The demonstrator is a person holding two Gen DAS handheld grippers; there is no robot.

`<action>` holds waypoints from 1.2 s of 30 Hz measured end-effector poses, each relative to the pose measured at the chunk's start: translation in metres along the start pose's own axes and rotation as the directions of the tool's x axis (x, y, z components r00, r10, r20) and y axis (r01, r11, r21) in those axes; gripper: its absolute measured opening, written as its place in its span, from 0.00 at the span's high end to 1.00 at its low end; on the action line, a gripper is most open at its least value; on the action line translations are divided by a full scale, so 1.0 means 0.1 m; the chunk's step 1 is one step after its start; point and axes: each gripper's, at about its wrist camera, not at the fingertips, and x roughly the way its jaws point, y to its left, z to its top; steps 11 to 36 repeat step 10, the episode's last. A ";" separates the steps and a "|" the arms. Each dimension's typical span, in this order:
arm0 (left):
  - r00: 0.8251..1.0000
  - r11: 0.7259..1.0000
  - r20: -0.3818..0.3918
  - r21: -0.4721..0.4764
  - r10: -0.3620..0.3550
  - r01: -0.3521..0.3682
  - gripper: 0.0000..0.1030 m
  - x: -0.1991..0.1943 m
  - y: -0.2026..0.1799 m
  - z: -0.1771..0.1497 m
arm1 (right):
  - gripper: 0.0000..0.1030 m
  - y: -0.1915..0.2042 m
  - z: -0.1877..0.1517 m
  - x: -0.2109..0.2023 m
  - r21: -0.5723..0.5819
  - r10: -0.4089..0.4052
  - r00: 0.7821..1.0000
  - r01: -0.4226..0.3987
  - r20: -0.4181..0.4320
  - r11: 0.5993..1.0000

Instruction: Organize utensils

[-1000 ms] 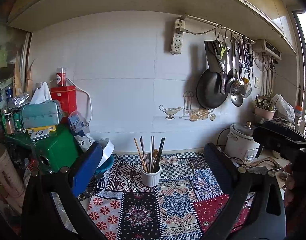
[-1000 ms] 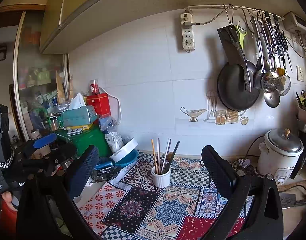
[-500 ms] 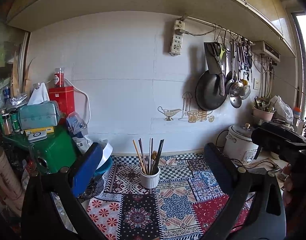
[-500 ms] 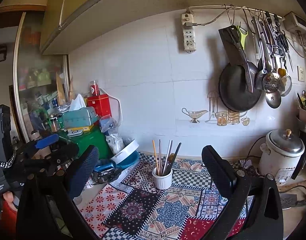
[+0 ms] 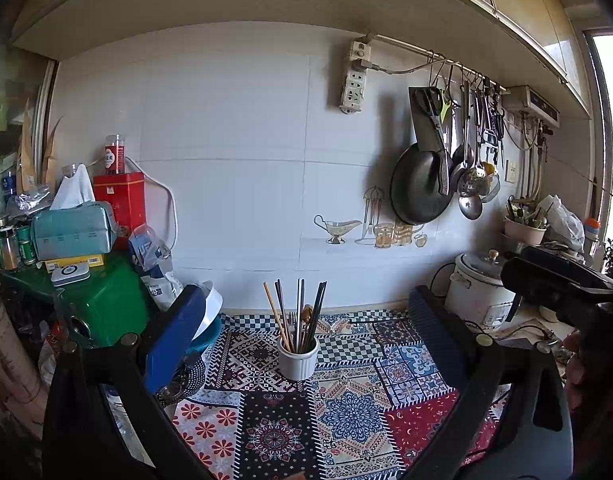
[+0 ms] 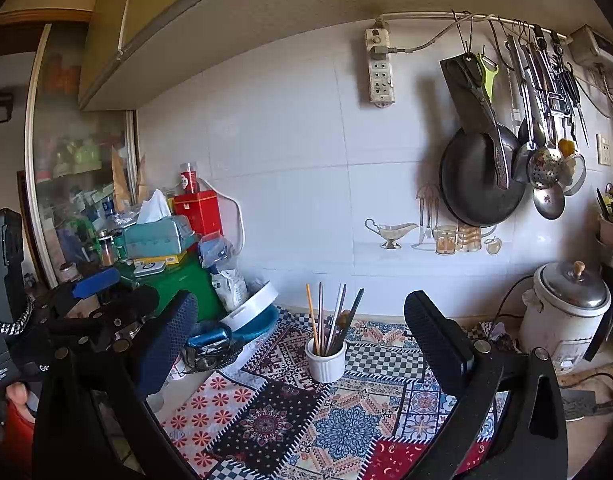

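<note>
A white ribbed cup [image 5: 298, 362] stands on the patterned cloth [image 5: 346, 412] near the back wall, holding several chopsticks [image 5: 300, 312] and a few utensils upright. It also shows in the right wrist view [image 6: 326, 364]. My left gripper [image 5: 302, 336] is open and empty, held back from the cup, which sits between its fingers in view. My right gripper [image 6: 302, 336] is open and empty, also back from the cup. The right gripper's body shows at the right edge of the left wrist view [image 5: 558, 280].
A green box [image 5: 106, 304] with a tissue box [image 5: 72, 230] and red tin [image 5: 120, 204] stands at the left, bowls [image 6: 252, 316] beside it. A pan [image 5: 422, 192] and ladles hang on the wall. A rice cooker [image 6: 566, 312] stands at the right.
Both views have shifted slightly; the cup sits a little lower and more central in the left wrist view. Both grippers stay open and empty.
</note>
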 end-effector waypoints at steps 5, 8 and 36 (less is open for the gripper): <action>1.000 1.000 0.009 -0.003 -0.008 0.008 0.01 0.01 0.00 -0.01 | 0.00 0.01 0.02 0.05 -0.002 -0.005 1.000 0.005 -0.002 1.000; 1.000 1.000 0.008 0.001 -0.008 0.008 0.01 0.03 0.00 -0.01 | 0.00 0.02 0.01 0.09 -0.002 -0.008 1.000 0.008 -0.002 1.000; 1.000 1.000 0.001 0.003 -0.011 0.011 0.01 0.06 0.00 -0.01 | 0.00 0.03 0.00 0.09 0.001 -0.012 1.000 0.012 -0.003 1.000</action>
